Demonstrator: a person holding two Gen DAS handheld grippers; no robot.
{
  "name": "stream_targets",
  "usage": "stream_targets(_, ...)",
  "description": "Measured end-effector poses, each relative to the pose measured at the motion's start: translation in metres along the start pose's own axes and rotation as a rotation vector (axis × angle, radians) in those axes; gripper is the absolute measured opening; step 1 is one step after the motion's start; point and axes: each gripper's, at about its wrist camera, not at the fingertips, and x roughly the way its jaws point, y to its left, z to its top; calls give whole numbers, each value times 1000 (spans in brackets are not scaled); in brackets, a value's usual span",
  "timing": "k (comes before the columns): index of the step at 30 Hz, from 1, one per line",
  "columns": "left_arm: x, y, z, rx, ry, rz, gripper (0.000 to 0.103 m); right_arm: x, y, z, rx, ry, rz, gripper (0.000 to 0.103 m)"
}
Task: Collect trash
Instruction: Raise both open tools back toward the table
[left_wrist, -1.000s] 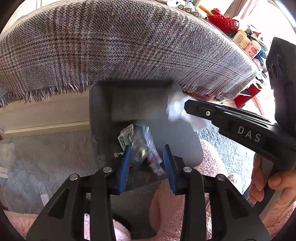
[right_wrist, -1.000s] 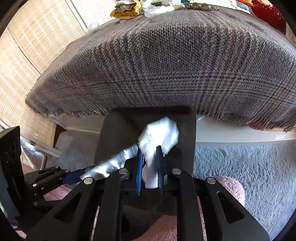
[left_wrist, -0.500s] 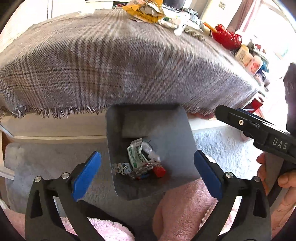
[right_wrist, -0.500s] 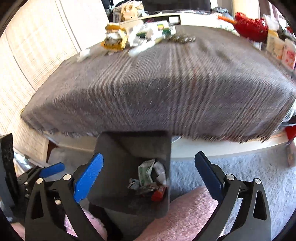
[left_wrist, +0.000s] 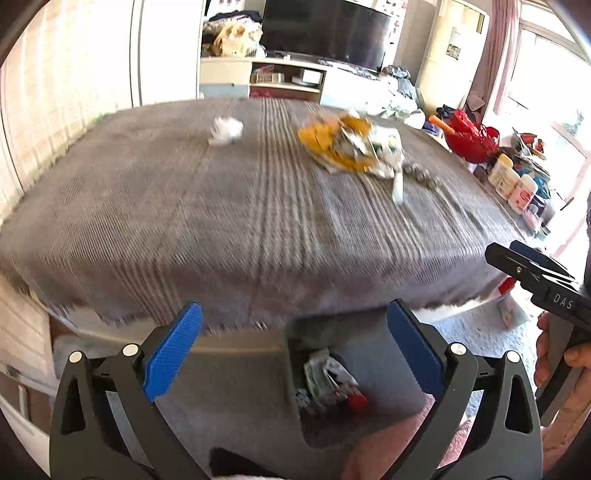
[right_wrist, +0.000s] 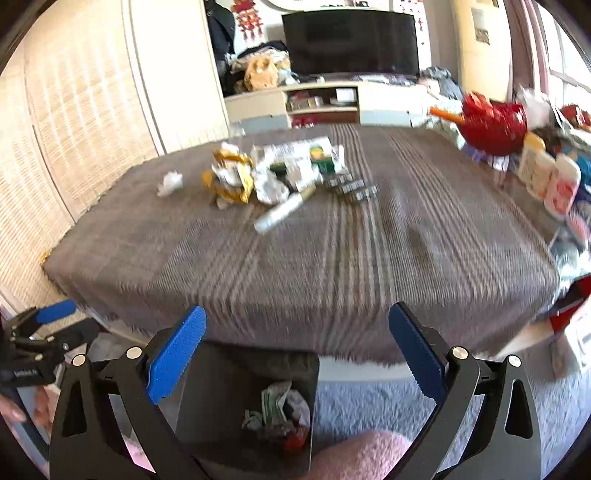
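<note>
A dark grey bin (left_wrist: 388, 369) (right_wrist: 229, 387) stands on the floor against the table's near edge, with crumpled wrappers and paper (left_wrist: 328, 380) (right_wrist: 280, 410) inside. My left gripper (left_wrist: 293, 314) hangs open and empty above it. My right gripper (right_wrist: 297, 315) is likewise open and empty. On the plaid tablecloth (left_wrist: 221, 221) (right_wrist: 332, 251) lie a pile of yellow wrappers (left_wrist: 343, 147) (right_wrist: 236, 177), a white crumpled tissue (left_wrist: 225, 130) (right_wrist: 170, 182), a white tube (right_wrist: 284, 210) and a row of batteries (right_wrist: 351, 186).
A red pot (left_wrist: 469, 136) (right_wrist: 495, 122) and several bottles (left_wrist: 517, 184) (right_wrist: 546, 173) stand beyond the table's right edge. Grey carpet (right_wrist: 369, 406) lies around the bin, and a pink fluffy thing (right_wrist: 362, 454) is close in front. A TV stand (right_wrist: 325, 99) is at the back.
Both grippers opened, the left letting go of a clear wrapper and the right of a white tissue over the bin. Both then rose and tilted up, bringing the tabletop into view.
</note>
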Motion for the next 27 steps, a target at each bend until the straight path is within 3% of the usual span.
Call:
stream_targets(14,20,42,60,26,-50,61,95,53,34,32,-50,-31,18,98)
stream_targets(19,39,59,82,24,-78,90,95,83,42,35,-62,-20,-3,86)
stream_targets(24,67,68,97,51,-69,109,95,107,42,37,-46,18,-46,66)
stream_targets(27,83,75,107,44,-65,105,94,117,42,38,-39,23,-76,63)
